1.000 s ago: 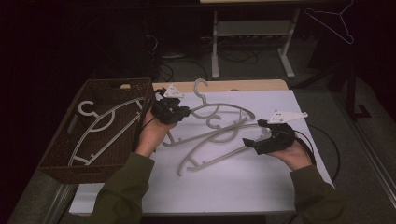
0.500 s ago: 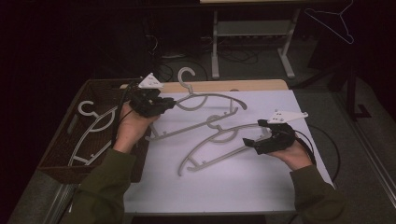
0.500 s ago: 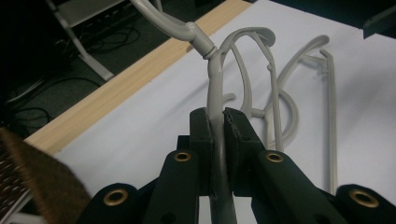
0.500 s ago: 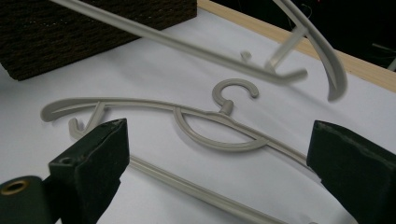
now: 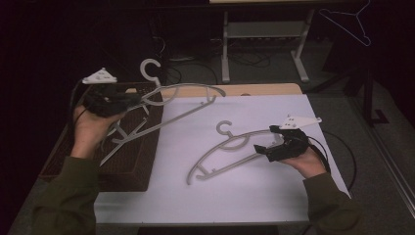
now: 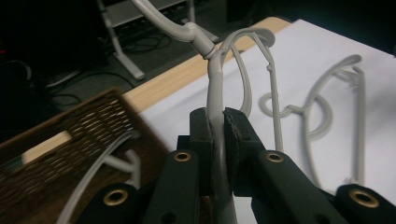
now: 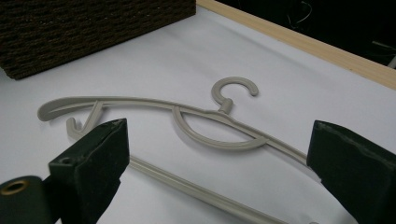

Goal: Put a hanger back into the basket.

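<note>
The room is dark, with light falling mainly on the table (image 5: 254,196), whose top is white with a bare wooden strip along its far edge. Beyond the far edge stands a pale metal stand (image 5: 264,34) with a low shelf, cables (image 5: 195,66) trailing over the grey floor (image 5: 386,161) beside it. A wire hanger (image 5: 350,22) hangs at the far right.

A basket (image 5: 147,161) sits at the table's (image 5: 235,196) left edge, with a hanger (image 5: 122,134) in it. A second hanger (image 5: 183,105) is held above the basket's right rim. A third hanger (image 5: 230,149) lies on the table, right of centre.
</note>
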`<state>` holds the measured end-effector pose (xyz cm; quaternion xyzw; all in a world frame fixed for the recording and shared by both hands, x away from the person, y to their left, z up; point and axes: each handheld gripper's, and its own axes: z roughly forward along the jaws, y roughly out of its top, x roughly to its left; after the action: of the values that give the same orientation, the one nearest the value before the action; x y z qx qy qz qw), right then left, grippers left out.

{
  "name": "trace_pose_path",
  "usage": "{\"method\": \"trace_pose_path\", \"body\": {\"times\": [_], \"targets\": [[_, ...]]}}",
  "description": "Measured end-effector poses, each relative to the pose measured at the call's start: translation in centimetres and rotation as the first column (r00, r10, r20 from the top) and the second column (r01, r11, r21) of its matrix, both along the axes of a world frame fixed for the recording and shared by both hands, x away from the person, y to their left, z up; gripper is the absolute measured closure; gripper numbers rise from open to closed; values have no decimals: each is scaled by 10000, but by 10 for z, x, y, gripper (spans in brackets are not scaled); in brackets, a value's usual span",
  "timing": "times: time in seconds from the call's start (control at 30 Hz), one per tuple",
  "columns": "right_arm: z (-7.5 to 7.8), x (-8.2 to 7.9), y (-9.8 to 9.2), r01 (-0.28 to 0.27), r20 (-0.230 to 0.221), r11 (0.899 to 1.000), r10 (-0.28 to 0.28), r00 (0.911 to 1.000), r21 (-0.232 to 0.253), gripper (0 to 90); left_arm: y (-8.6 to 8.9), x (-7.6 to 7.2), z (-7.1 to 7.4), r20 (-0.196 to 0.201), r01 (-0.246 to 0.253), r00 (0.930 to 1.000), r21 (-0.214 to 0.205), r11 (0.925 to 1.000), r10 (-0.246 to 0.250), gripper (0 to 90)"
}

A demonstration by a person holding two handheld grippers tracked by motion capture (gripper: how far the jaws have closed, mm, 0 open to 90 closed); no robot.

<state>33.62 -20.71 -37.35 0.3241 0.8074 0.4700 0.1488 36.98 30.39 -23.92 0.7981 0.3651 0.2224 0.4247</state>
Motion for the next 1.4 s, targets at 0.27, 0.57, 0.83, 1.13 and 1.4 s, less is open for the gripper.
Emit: {"method": "trace_pose_path", "body": {"times": [0.27,0.57,0.83,1.13,1.4], "targets": [[0,0,0,35,6,10000,-35,10000,25,51,53,-12,7,112,-924,9956,-218,9955,927,826],[0,0,0,60,-43,10000,-60,10000,17,51,103,-25,9,114,-1835,9829,-236,9827,1838,826],[0,1,0,81,-37,10000,-81,10000,1,51,141,-33,8,50,-2600,9655,-386,9648,2604,826],[-1,1,0,98,-51,10000,-98,9999,-6,51,165,-33,-4,-219,-3269,9449,-74,9450,3267,825],[-1,1,0,106,-44,9999,-106,9999,-52,51,161,-23,-22,-517,-3408,9382,351,9395,3423,825]]}}
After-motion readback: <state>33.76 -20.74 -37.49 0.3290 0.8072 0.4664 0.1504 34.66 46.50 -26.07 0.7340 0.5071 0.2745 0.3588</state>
